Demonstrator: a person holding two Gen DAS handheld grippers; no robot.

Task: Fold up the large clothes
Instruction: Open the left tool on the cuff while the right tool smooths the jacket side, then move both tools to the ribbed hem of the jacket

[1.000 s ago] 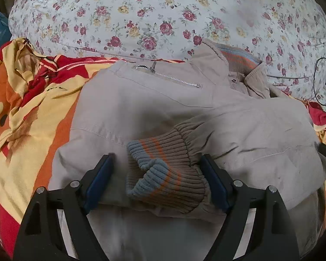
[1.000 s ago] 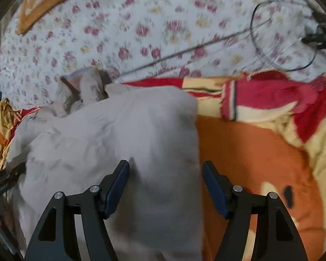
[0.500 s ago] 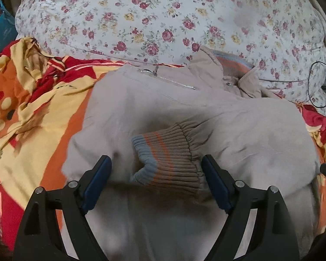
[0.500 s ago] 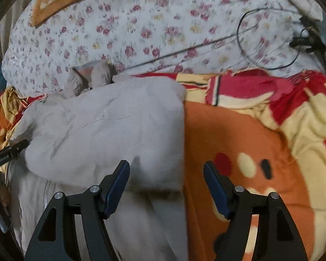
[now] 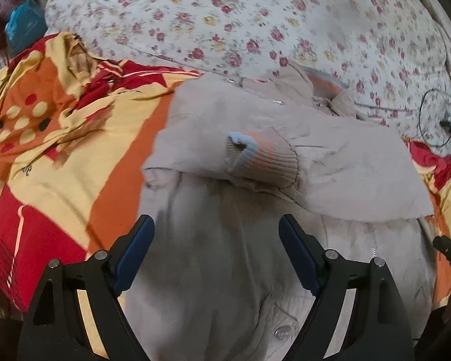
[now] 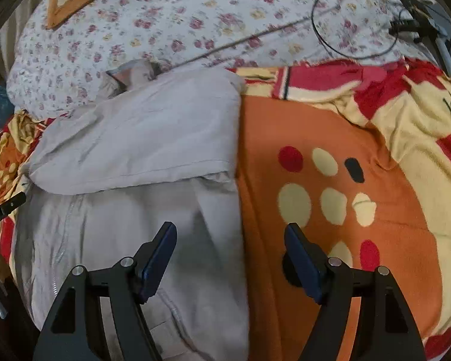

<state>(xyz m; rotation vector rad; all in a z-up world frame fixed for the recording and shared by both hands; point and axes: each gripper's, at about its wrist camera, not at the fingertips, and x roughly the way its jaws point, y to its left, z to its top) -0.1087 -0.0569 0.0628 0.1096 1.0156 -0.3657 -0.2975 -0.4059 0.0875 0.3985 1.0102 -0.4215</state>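
The beige jacket (image 5: 231,240) lies on the orange, red and yellow blanket (image 5: 54,162) covering the bed, its collar toward the floral pillow (image 5: 255,18) at the head. Both sleeves now rest folded across the chest, the ribbed cuff (image 5: 261,156) on top. Both grippers have pulled back toward the hem: the left gripper (image 5: 216,249) hangs with fingers wide and empty over the lower front, while the right gripper (image 6: 230,255), its fingers just having opened further with nothing between them, straddles the jacket's right edge. The sleeve fold looks finished; folding the hem up likely comes next

Floral quilt (image 5: 255,15), orange blanket (image 6: 330,180), black cable (image 6: 354,21).
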